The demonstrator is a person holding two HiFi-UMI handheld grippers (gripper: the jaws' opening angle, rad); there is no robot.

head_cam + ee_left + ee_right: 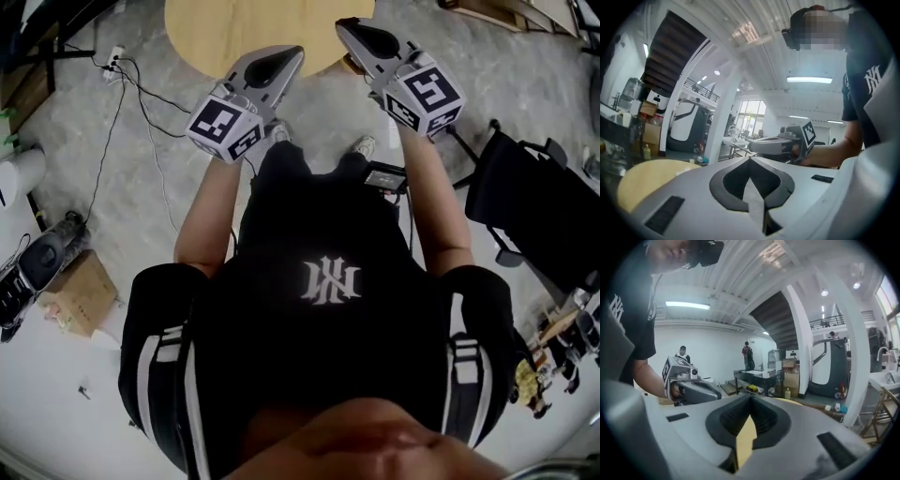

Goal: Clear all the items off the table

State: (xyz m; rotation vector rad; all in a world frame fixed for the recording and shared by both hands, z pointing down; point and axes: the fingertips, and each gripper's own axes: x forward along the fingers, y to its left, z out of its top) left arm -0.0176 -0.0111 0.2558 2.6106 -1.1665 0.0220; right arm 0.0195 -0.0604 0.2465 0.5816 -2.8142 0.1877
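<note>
The round wooden table (pixel 246 30) lies at the top of the head view; the part of its top that shows is bare, and no item is in sight on it. I hold both grippers up before the chest, pointing toward the table. My left gripper (pixel 289 54) is shut with nothing between its fingers, and its tips meet in the left gripper view (pixel 751 159). My right gripper (pixel 347 25) is also shut and empty (pixel 751 397). Each gripper shows in the other's view: the right one (pixel 776 144) and the left one (pixel 693 390). The table's tan edge (pixel 649 177) sits low left.
On the floor at the left lie cables (pixel 122 89), a cardboard box (pixel 82 295) and a black speaker (pixel 42 258). A black chair (pixel 530 202) stands at the right. Far off in the right gripper view are a workbench (pixel 757 376) and two people (pixel 747 355).
</note>
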